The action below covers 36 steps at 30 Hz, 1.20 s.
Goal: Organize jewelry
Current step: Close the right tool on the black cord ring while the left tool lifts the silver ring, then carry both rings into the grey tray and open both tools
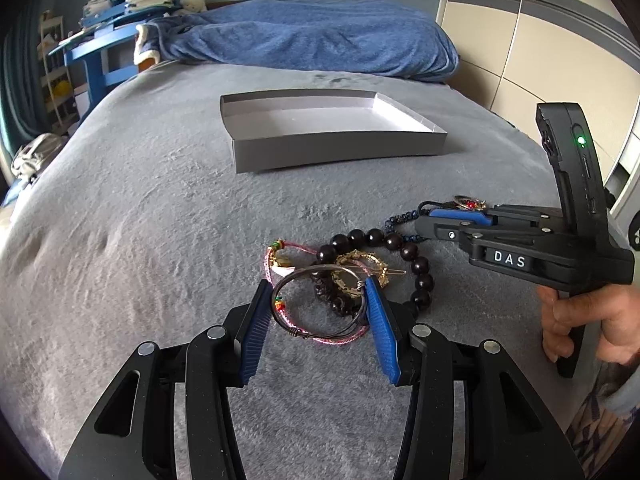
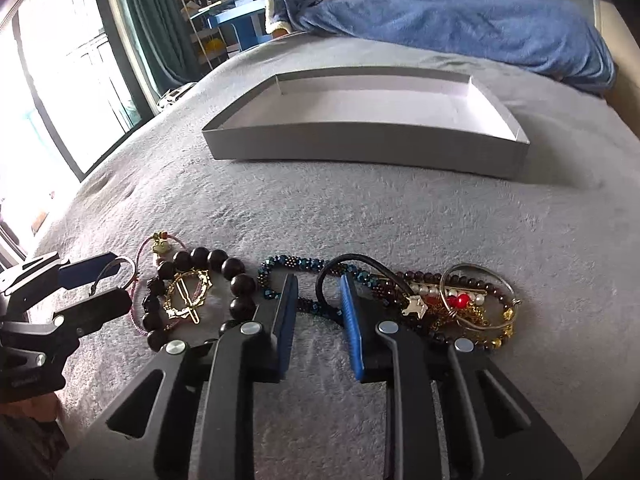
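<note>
A pile of jewelry lies on the grey bed cover. My left gripper (image 1: 318, 286) is open, its blue pads on either side of a dark wire bangle (image 1: 320, 304) that lies over a pink cord bracelet (image 1: 280, 264). Beside them are a dark wooden bead bracelet (image 1: 416, 268) and a gold ring-shaped hair clip (image 1: 360, 276). My right gripper (image 2: 318, 280) is open, low over a blue beaded strand (image 2: 288, 264) and a black cord loop (image 2: 360, 262). To its right lie a silver bangle (image 2: 476, 300), red and pearl beads and gold chain. An empty grey box (image 2: 360, 148) stands beyond the pile.
A blue blanket (image 1: 312, 36) is bunched at the head of the bed. A blue shelf with books (image 1: 120, 0) stands at the back left. A window (image 2: 48, 92) is on the left, a wardrobe (image 1: 540, 40) on the right.
</note>
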Motion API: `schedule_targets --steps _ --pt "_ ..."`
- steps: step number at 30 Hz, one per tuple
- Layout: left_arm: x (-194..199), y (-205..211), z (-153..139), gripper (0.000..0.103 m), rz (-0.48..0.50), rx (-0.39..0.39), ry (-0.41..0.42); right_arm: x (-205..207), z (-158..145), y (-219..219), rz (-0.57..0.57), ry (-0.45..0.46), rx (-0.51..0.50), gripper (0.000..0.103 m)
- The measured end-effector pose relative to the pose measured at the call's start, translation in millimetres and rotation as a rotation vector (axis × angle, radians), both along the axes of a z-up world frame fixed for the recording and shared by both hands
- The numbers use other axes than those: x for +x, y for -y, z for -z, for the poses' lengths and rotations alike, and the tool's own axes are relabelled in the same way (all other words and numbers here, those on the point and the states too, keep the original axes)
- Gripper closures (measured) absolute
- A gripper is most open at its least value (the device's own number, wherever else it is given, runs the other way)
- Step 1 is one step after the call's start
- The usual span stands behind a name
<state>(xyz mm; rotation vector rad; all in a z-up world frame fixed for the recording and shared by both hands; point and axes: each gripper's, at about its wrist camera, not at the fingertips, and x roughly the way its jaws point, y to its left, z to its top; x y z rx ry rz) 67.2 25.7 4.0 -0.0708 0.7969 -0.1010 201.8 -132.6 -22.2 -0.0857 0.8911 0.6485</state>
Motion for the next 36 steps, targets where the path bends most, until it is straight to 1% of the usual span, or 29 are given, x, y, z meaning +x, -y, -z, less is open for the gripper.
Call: schedule_targets --steps 3,4,5,6,9,13,22,26,30,36 --pt "1.1 1.2 0.5 0.054 0.003 0.000 -0.001 6.1 2.0 0.2 0.002 -0.026 0.018 0.090" --pt "1.6 1.5 0.4 0.054 0.003 0.001 -0.001 7.1 2.4 0.0 0.005 -0.031 0.022 0.096" --pt "2.3 1.7 0.2 0.054 0.003 0.001 -0.001 7.7 2.3 -0.4 0.007 -0.035 0.028 0.098" --pt "2.7 1.4 0.1 0.054 0.003 0.001 0.000 7.7 2.1 -0.5 0.008 -0.036 0.031 0.099" --pt "4.7 0.0 -2.0 0.054 0.002 0.004 0.004 6.3 -1.1 0.3 0.010 -0.020 0.039 0.100" --pt "9.3 -1.3 -6.1 0.054 0.004 0.011 0.013 1.0 -12.1 6.8 0.021 0.002 0.083 0.100" --pt "29.6 -1.3 -18.6 0.054 0.014 0.044 0.043 5.5 -49.1 18.9 0.026 0.064 0.168 0.100" --pt "49.8 -2.6 -30.4 0.054 0.016 0.058 0.073 15.7 -60.8 25.0 0.044 0.080 0.183 0.100" --pt "73.7 -6.8 -42.4 0.054 0.013 0.066 0.099 34.5 -67.0 32.5 0.070 0.089 0.185 0.100" --pt "116.9 -15.4 -49.6 0.054 0.003 0.080 0.101 70.5 -74.0 45.6 0.107 0.102 0.185 0.100"
